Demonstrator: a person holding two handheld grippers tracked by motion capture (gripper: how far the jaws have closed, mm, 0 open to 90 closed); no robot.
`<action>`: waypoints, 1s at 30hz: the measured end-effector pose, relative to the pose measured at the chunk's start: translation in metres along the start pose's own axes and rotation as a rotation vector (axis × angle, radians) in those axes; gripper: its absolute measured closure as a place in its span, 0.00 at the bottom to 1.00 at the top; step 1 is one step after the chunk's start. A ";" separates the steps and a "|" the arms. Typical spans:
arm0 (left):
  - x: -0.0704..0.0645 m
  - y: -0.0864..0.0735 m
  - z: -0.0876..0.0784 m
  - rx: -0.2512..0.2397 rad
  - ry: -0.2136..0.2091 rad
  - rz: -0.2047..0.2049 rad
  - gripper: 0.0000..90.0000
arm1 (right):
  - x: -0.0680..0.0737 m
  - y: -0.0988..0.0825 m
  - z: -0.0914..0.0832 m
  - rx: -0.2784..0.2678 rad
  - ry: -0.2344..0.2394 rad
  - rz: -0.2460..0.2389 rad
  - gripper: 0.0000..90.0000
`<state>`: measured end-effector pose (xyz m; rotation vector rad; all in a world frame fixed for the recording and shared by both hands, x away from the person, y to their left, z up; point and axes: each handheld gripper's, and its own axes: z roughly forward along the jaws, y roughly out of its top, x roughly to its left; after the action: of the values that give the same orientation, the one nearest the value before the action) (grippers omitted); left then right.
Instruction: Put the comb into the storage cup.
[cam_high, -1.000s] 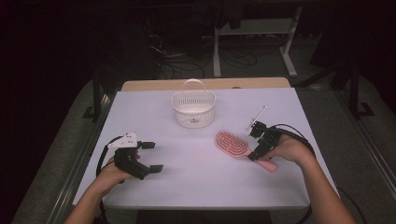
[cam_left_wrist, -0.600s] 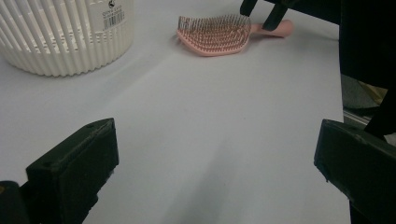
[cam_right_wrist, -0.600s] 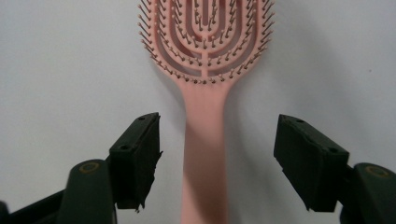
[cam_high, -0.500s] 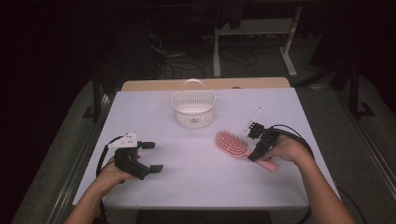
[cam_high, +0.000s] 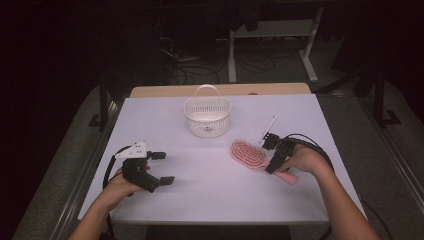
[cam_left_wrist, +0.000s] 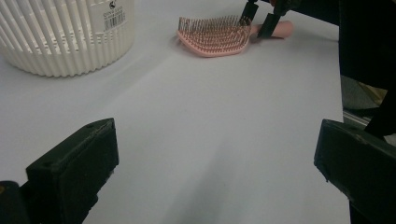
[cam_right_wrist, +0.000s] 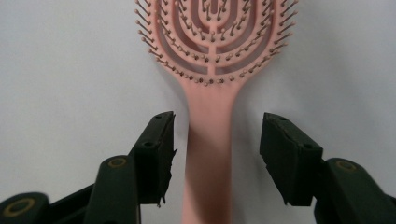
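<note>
2 grippers are at work over the white table (cam_high: 215, 195), one in each of the person's hands. The right gripper (cam_right_wrist: 216, 154) points down at the pink hairbrush (cam_right_wrist: 212, 84), which lies flat on the table with its bristles up. The brush's handle runs straight between this gripper's 2 black jaws; the bristled head lies just beyond the jaw tips. The jaws have just been closing, yet a sliver of white table shows on each side of the handle, so the pads are not pressing on it. From above, the right gripper (cam_high: 272, 155) sits over the neck of the hairbrush (cam_high: 248, 153), with the end of the handle poking out under the right hand (cam_high: 302, 161).

The left gripper (cam_high: 161, 167) rests low by the near left part of the table, well apart from the brush, its 2 jaws spread wide with nothing between them. In the left gripper view the hairbrush (cam_left_wrist: 215, 37) lies far ahead of those jaws and a little to the right, and the white basket (cam_left_wrist: 65, 32) stands ahead to the left. Seen from above, the basket (cam_high: 207, 115) stands beyond both grippers, near the brush head.
</note>
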<state>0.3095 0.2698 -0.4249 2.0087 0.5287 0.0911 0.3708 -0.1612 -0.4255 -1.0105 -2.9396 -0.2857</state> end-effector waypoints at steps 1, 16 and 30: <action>0.000 0.000 0.000 0.000 0.000 0.000 0.00 | 0.000 0.000 0.001 0.003 0.003 0.001 0.51; 0.000 0.000 0.000 0.000 -0.001 0.000 0.00 | 0.001 0.004 0.007 0.050 0.014 -0.006 0.64; 0.000 0.000 0.000 -0.001 -0.001 0.000 0.00 | 0.001 0.008 0.009 0.071 0.029 0.005 0.72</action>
<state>0.3092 0.2698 -0.4247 2.0071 0.5283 0.0907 0.3751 -0.1532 -0.4326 -0.9968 -2.8986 -0.1925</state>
